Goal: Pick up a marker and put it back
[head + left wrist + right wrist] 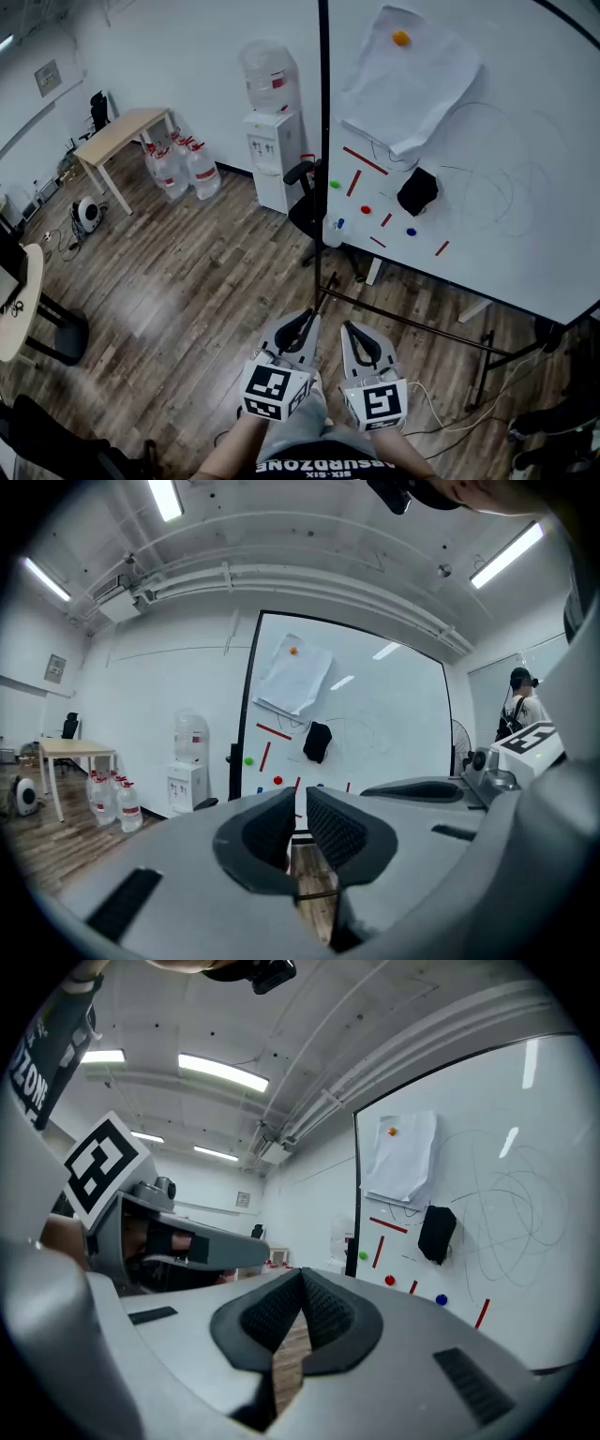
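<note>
My left tongs [308, 319] and right tongs [349, 328] sit side by side, both pressed together and empty. The whiteboard [534, 262] with red markers [365, 160] stands far off.

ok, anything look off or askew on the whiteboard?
Yes. The white paper sheets pinned by the round orange magnet hang crumpled and tilted near the top of the large whiteboard. The slim red markers stick to it at scattered angles, not lined up. Nothing spilled or broken shows.
</note>
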